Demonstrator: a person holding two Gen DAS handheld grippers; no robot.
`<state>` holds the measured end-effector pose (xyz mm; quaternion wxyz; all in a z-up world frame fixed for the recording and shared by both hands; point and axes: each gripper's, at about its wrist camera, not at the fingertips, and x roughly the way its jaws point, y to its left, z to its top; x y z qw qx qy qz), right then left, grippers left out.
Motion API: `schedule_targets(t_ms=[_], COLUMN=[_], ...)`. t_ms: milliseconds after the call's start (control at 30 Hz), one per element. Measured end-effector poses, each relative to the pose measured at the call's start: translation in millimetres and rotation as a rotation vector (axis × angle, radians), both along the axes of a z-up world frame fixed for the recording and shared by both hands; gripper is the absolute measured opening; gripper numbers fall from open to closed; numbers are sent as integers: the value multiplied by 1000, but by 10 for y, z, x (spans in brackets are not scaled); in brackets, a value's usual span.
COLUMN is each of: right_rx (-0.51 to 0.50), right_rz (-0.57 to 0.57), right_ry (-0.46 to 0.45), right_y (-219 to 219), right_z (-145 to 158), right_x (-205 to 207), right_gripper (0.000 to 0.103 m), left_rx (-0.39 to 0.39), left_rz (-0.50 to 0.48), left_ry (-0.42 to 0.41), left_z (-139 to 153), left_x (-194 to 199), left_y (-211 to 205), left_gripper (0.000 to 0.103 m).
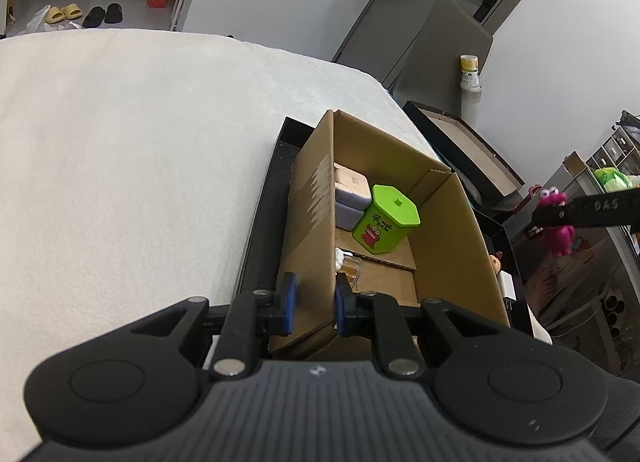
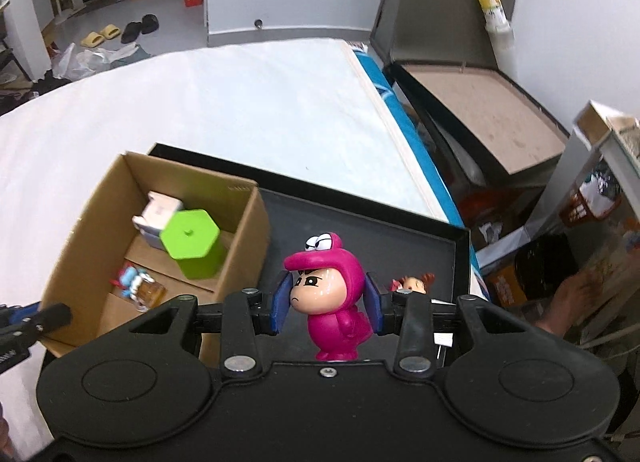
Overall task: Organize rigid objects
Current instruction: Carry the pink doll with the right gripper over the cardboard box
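While the right gripper (image 2: 326, 304) fingers clamp the glossy, rigid, likely slippery pink figurine (image 2: 334, 294) at its head, the left gripper (image 1: 312, 302) fingers pinch the cardboard box (image 1: 312, 222) wall.

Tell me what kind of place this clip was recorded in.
Most likely a lived-in home, perhaps a bedroom. The work surface looks like a white mattress, slippers lie on the floor by a doorway, and open storage boxes crowd the wall beside it.

Cardboard box (image 2: 100, 222) on tray (image 2: 400, 230), left part; hexagonal tin (image 2: 192, 246) inside box.
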<state>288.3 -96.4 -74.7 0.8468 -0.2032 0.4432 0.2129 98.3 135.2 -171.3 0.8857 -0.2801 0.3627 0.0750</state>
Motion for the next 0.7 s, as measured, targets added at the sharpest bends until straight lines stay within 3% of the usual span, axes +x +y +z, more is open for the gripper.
schedule_targets(t_ms=[700], right_rx=[41], right_rz=[88], right_ry=[-44], right_y=[499], right_z=[354], right_x=[-312], right_gripper=[38], left_rx=[-13], left_rz=[-3], left_ry=[-5], left_z=[-1], left_x=[2], left_y=[7], left_gripper=[17])
